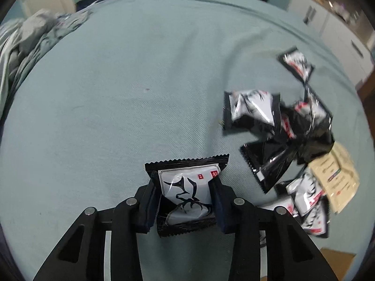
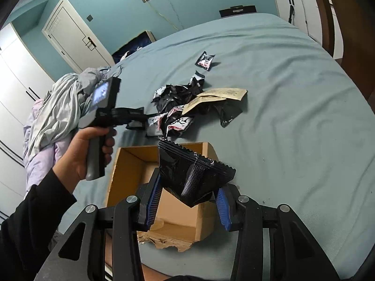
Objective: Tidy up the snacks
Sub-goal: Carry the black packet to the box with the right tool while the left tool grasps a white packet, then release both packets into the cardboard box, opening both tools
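My left gripper [image 1: 185, 194] is shut on a black-and-white snack packet [image 1: 185, 192] with a branch drawing, held above the teal bedsheet. A pile of similar packets [image 1: 281, 126] lies to its right, with a beige sachet [image 1: 335, 175]. My right gripper [image 2: 189, 194] is shut on a black snack packet [image 2: 189, 175], back side up, held over an open cardboard box [image 2: 187, 231]. In the right wrist view the pile [image 2: 178, 107] lies beyond the box, and the left gripper's handle [image 2: 103, 107] is in a hand at the left.
A single packet [image 2: 205, 61] lies apart behind the pile. Crumpled grey and lilac bedding [image 2: 56, 107] is heaped at the bed's left. White cabinets [image 2: 302, 7] and a door [image 2: 70, 37] stand beyond the bed. The box's near edge is torn.
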